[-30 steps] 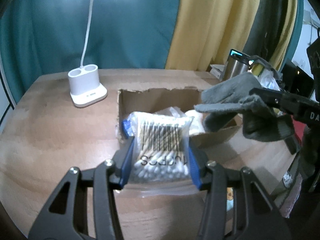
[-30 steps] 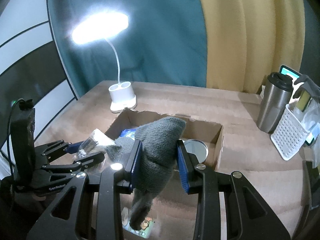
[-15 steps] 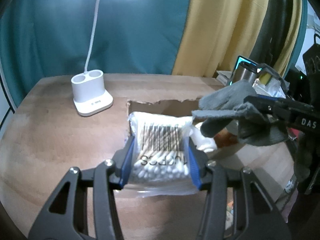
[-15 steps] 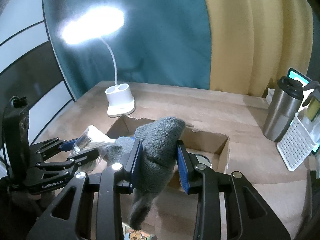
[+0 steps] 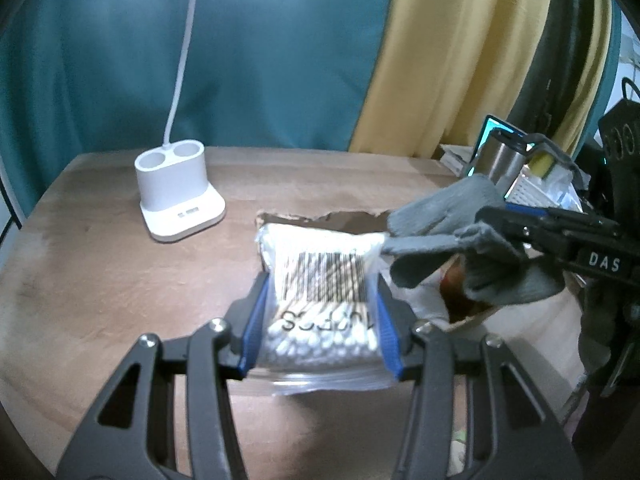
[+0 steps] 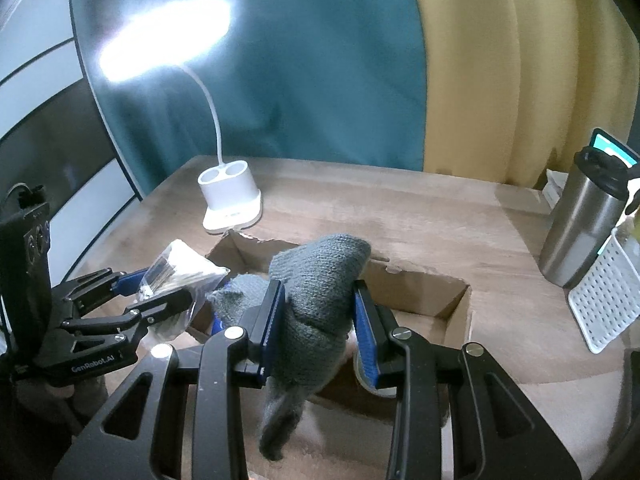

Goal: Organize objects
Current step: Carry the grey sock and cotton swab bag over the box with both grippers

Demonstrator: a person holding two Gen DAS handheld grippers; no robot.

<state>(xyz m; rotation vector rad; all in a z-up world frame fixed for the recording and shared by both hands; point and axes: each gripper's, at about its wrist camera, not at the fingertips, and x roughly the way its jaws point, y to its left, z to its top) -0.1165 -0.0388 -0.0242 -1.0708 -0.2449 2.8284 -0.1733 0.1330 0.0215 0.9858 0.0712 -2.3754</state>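
Note:
My left gripper [image 5: 320,328] is shut on a clear bag of cotton swabs [image 5: 320,276] with a barcode label, held above the wooden table in front of an open cardboard box [image 5: 344,220]. In the right wrist view the same bag of cotton swabs [image 6: 176,268] sits in the left gripper [image 6: 160,292] at the box's left edge. My right gripper [image 6: 318,320] is shut on a grey knit glove [image 6: 320,280], which hangs over the cardboard box [image 6: 424,292]. The left wrist view shows that glove [image 5: 452,232] in the right gripper [image 5: 520,224] just right of the swabs.
A white desk lamp base [image 5: 178,196] with a lit head stands behind the box on the left. A steel tumbler [image 6: 580,224] and a white perforated basket [image 6: 604,300] stand at the right. Teal and yellow curtains hang behind the wooden table [image 5: 100,280].
Both grippers have drifted left across the table with their loads. The swab bag now stands over the box's left front edge, and the glove has come closer to it.

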